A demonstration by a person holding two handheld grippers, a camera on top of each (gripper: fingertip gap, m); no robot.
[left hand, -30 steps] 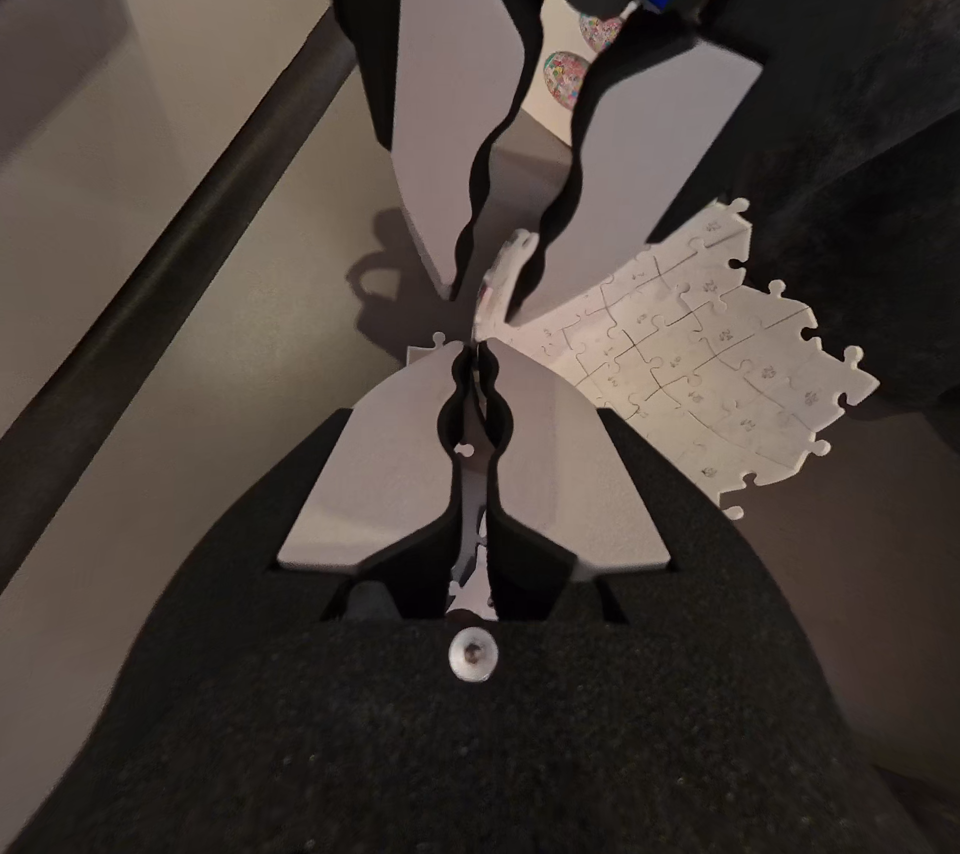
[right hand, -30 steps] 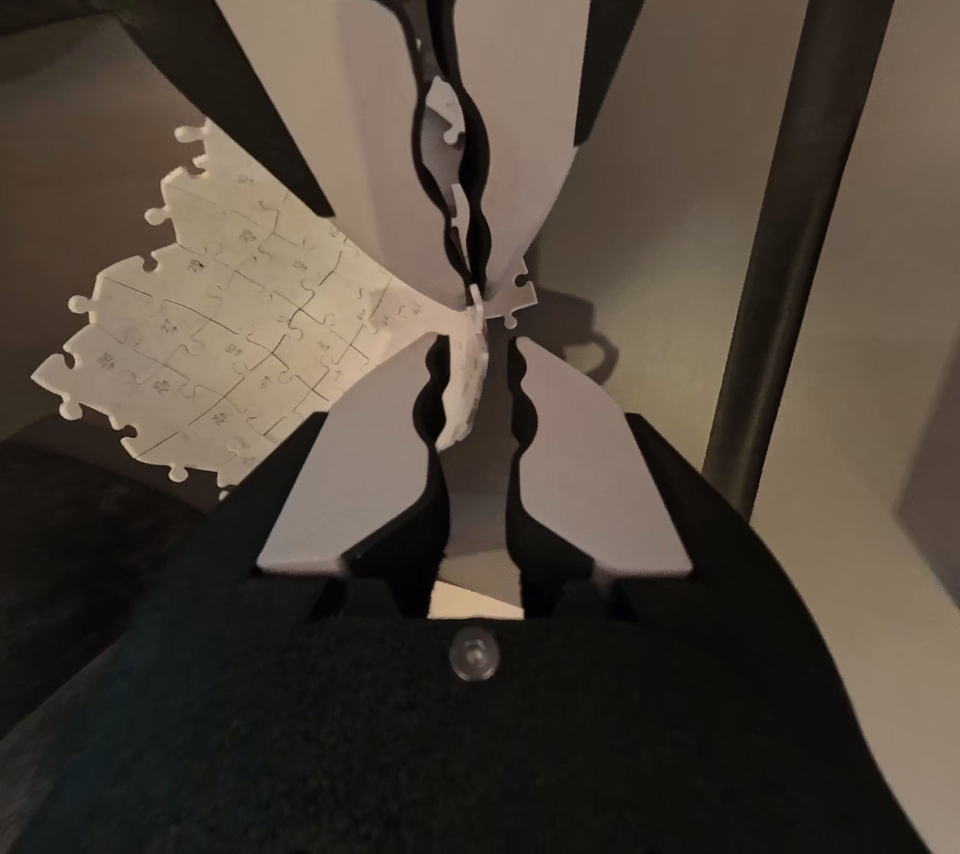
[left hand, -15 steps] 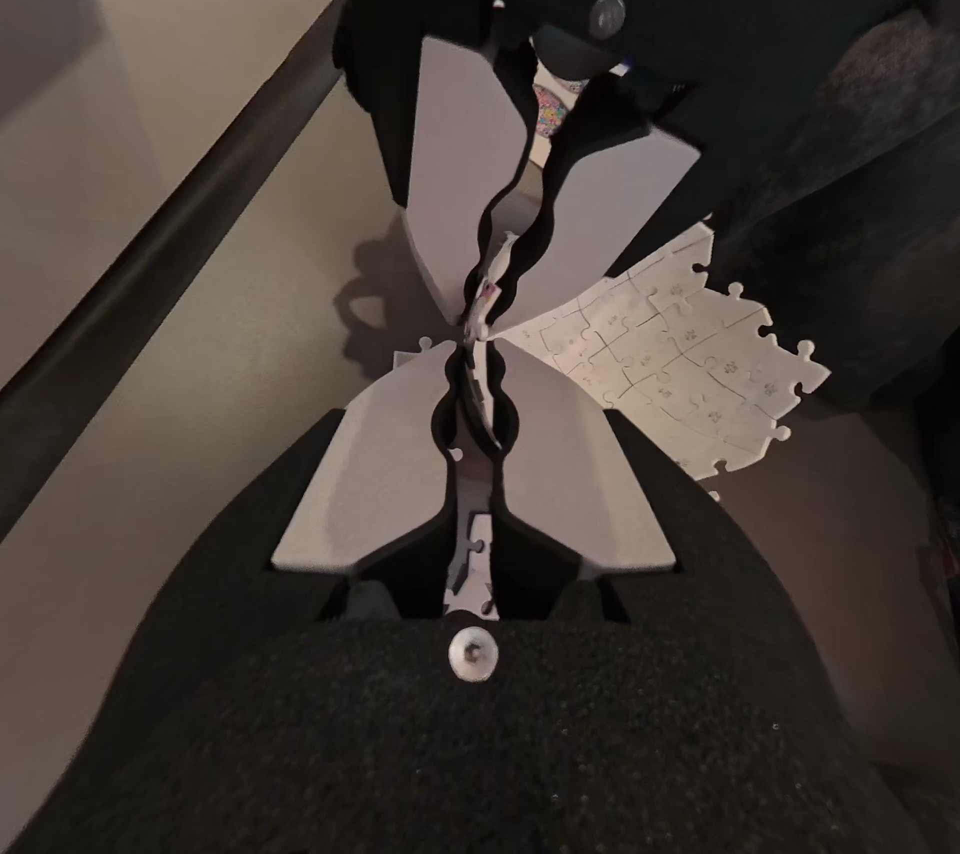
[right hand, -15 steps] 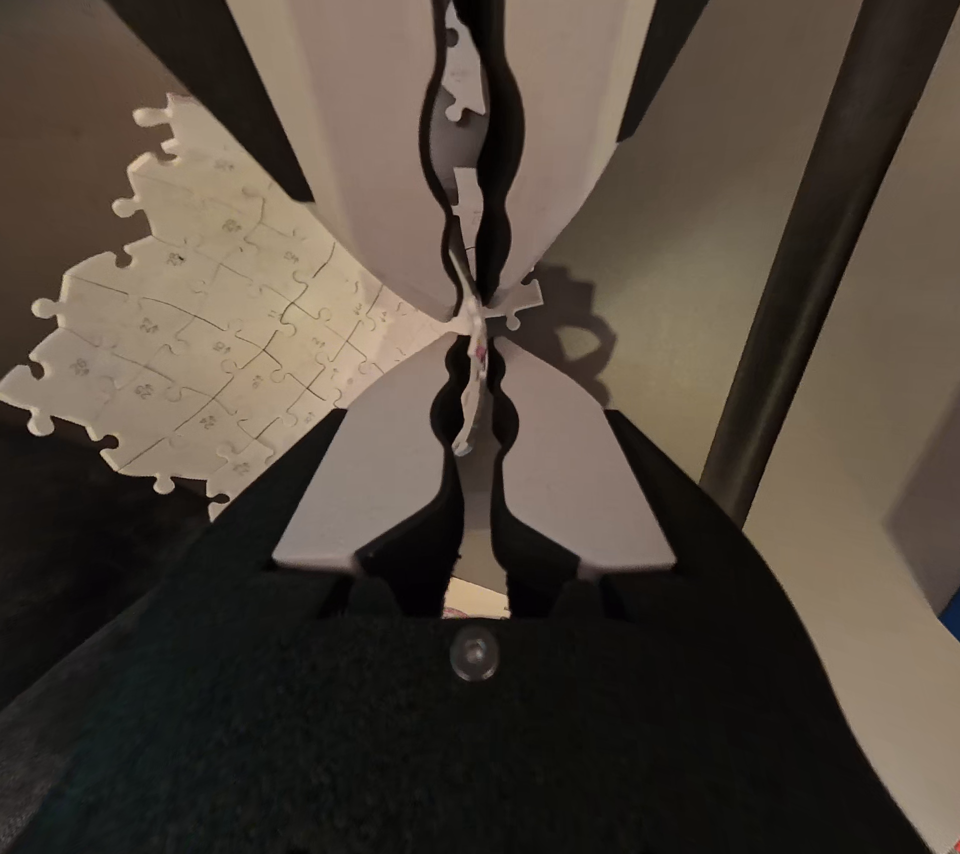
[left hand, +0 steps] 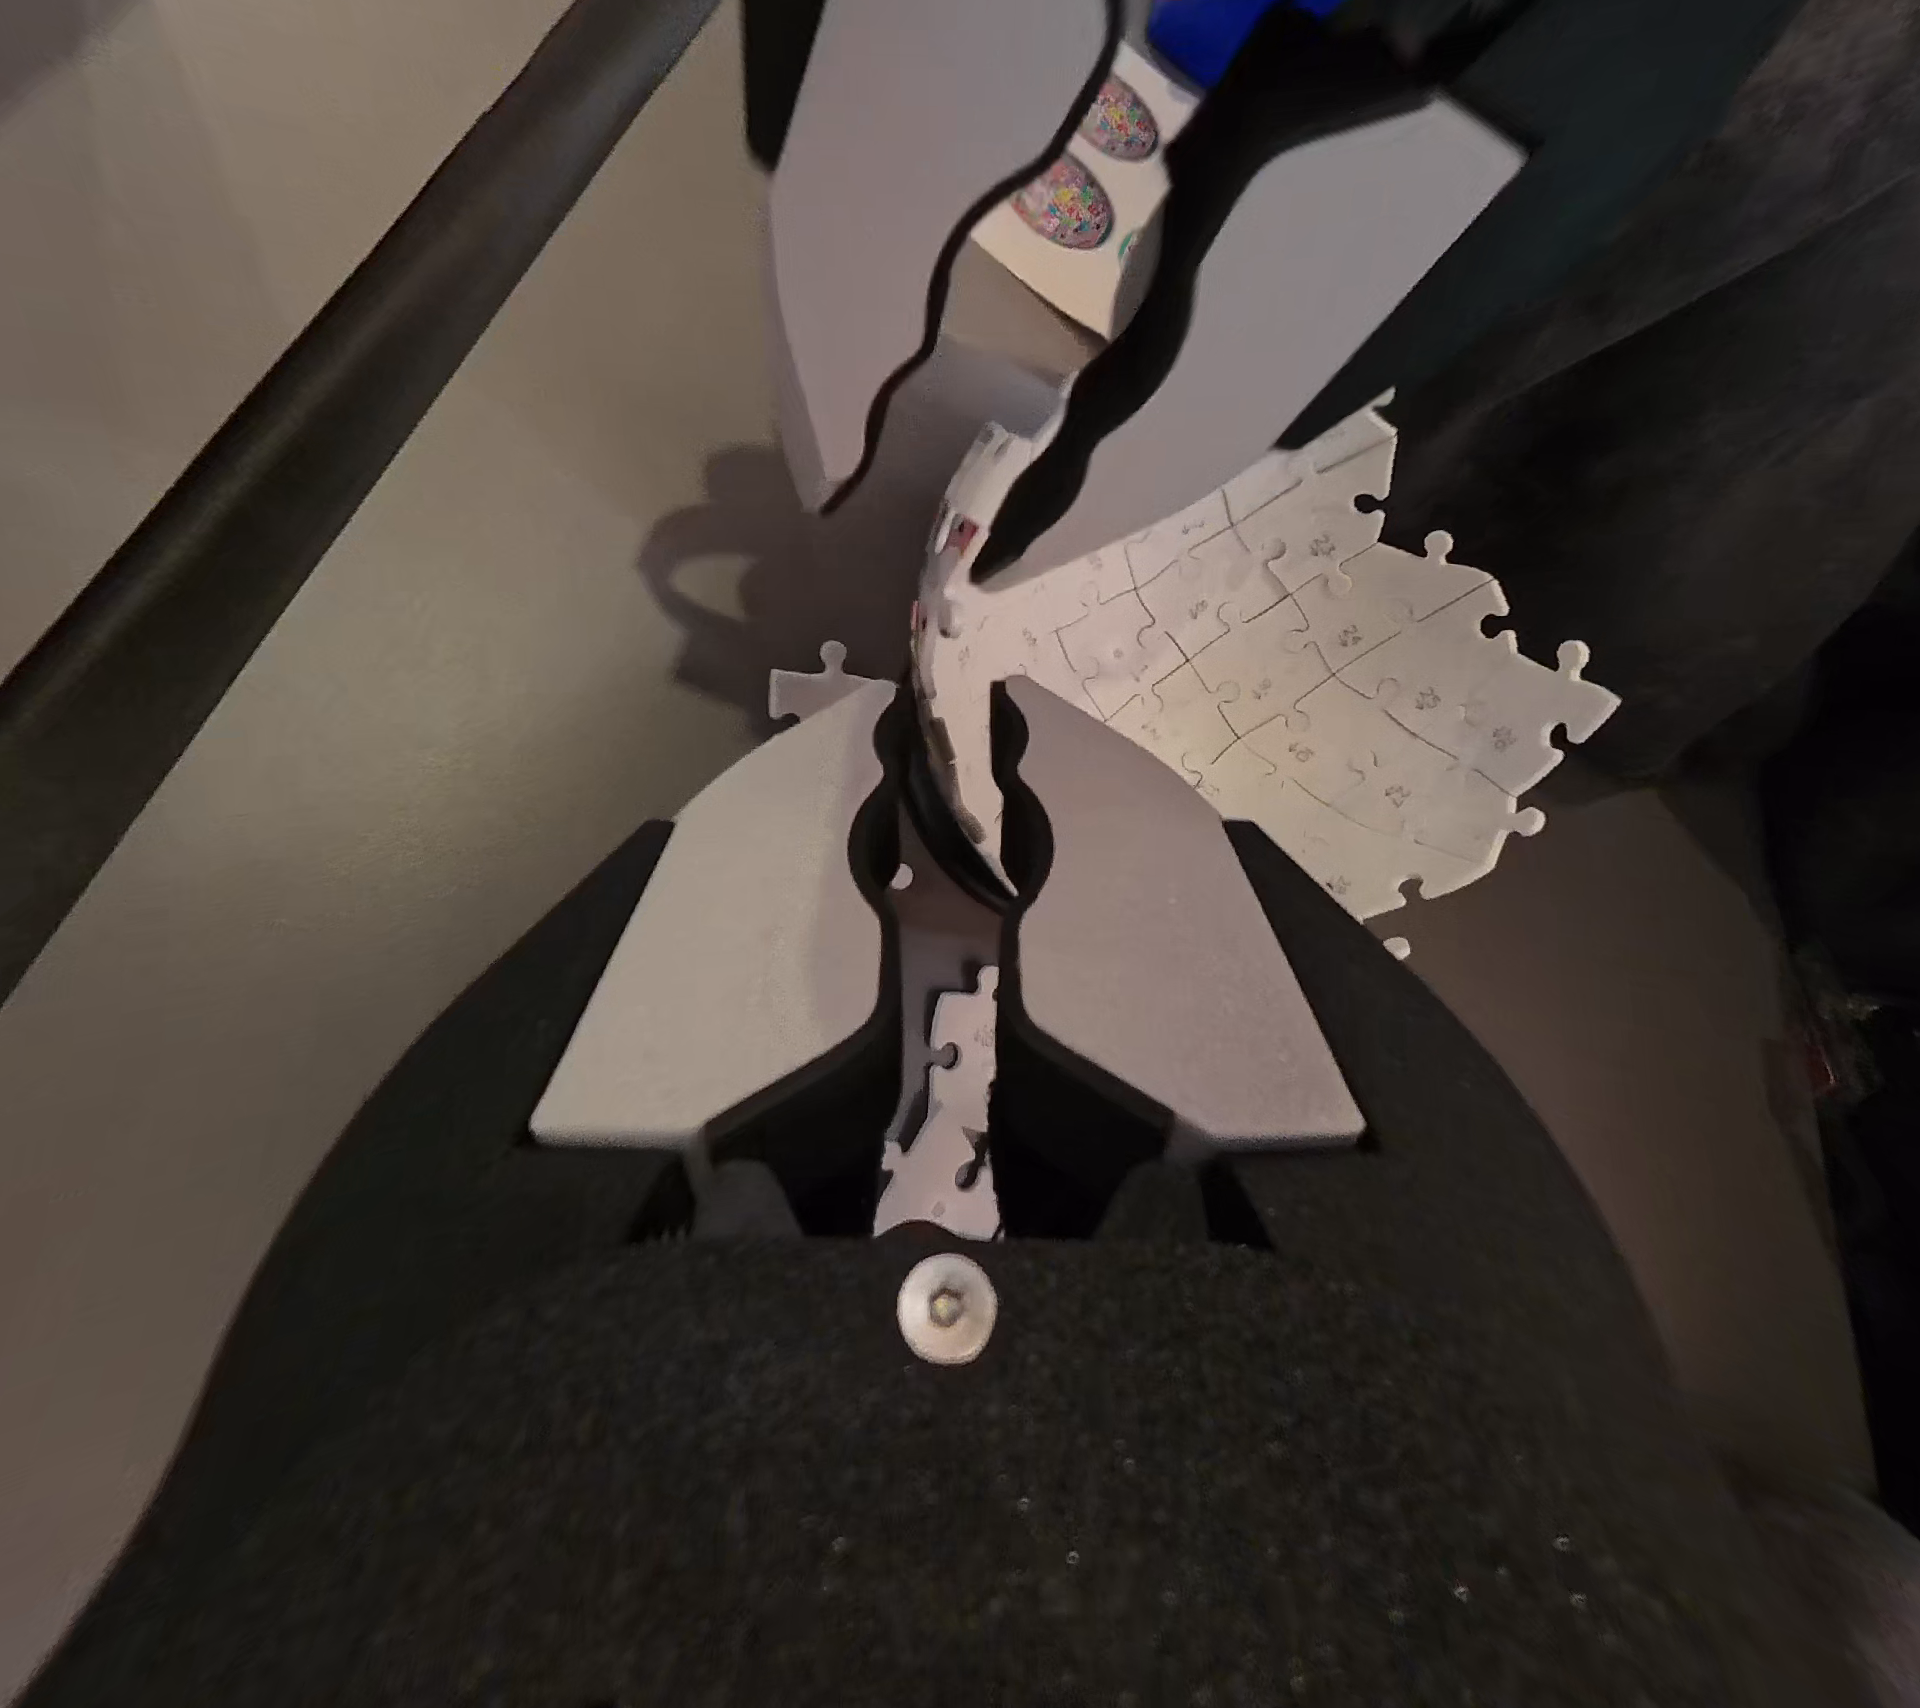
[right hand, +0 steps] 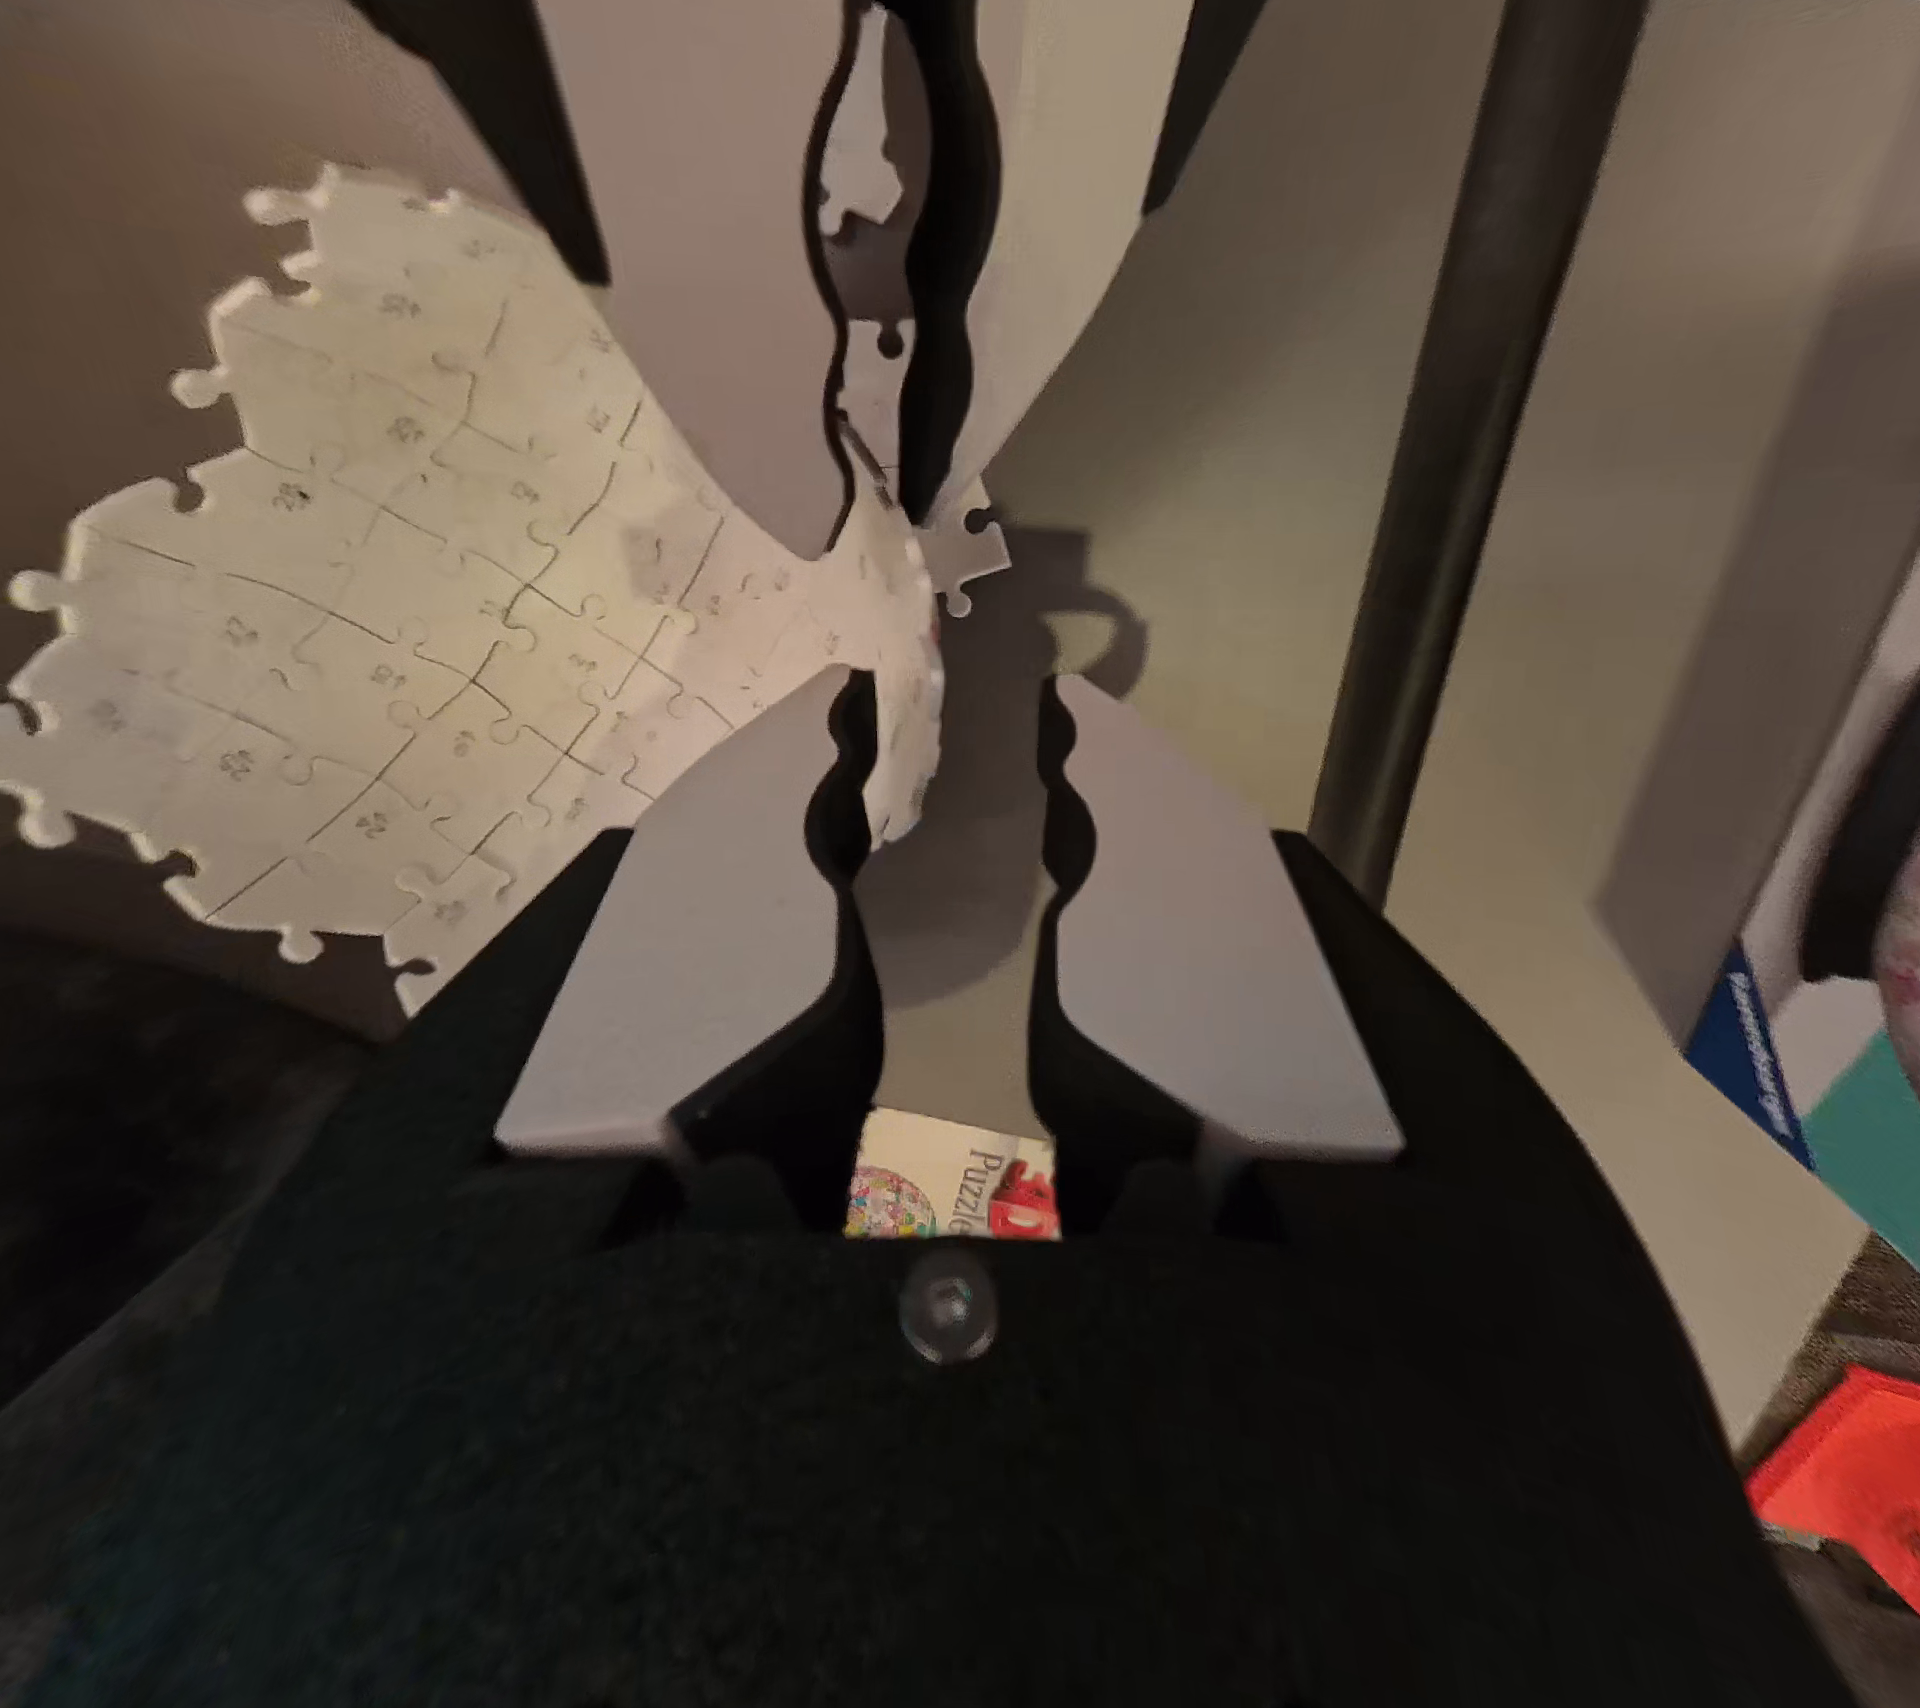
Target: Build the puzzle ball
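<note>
A partly built puzzle ball shell (left hand: 1299, 671), white back side up with small printed marks, hangs in the air between the two grippers. My left gripper (left hand: 940, 697) is shut on the shell's edge, and pieces show between its fingers. In the right wrist view the shell (right hand: 364, 619) fans out to the left. My right gripper (right hand: 948, 676) is open, and the shell's curved rim stands between its jaws, close to the left finger. The two grippers face each other tip to tip. A single tab piece (right hand: 966, 546) sticks out at the joint.
A puzzle box with colourful ball pictures (left hand: 1081, 204) lies on the beige table (left hand: 364, 827) below, also seen in the right wrist view (right hand: 945, 1191). A dark rail (right hand: 1455, 411) runs alongside. A blue box (right hand: 1745, 1066) and a red object (right hand: 1849, 1492) lie at the right. The tips of both grippers are at nearly the same place.
My right gripper, which had closed on the shell's rim half a second ago, has opened wide. My left gripper stays shut on the shell. Both have shifted slightly.
</note>
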